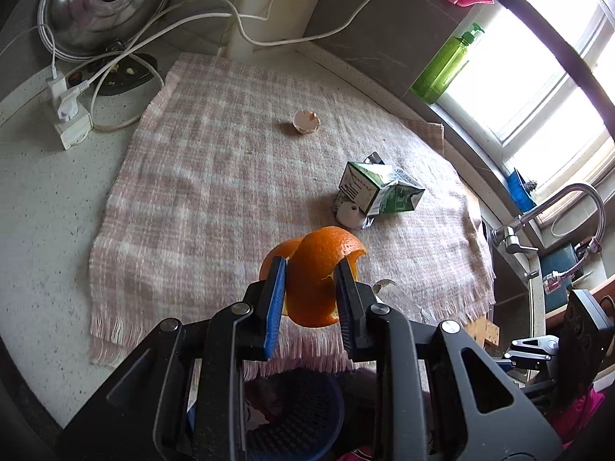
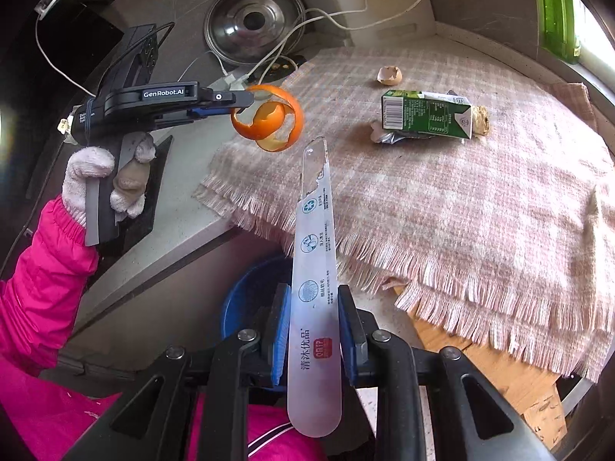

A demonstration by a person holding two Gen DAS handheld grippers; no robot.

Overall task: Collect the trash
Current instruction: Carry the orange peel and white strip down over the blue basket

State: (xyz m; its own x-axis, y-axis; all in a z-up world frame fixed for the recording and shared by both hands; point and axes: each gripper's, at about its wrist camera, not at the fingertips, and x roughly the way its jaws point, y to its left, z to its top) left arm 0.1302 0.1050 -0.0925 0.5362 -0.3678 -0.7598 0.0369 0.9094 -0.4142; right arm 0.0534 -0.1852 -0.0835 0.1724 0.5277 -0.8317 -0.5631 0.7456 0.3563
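L tool (image 1: 311, 292) clamped on orange peel (image 1: 319, 280), held above the counter (image 1: 42, 230) edge. R tool (image 2: 312, 330) clamped on clear plastic wrapper (image 2: 313, 253). Blue basket (image 2: 246, 296) mostly hidden below. Carton (image 2: 426, 115), eggshell (image 2: 390, 75) lie on cloth (image 2: 442, 207).

"GenRobot.AI" on left tongs (image 2: 246, 105); "清沐优品" on wrapper (image 2: 313, 307).

curled orange peel (image 1: 319, 276), crushed carton (image 1: 378, 192), eggshell (image 1: 306, 121)
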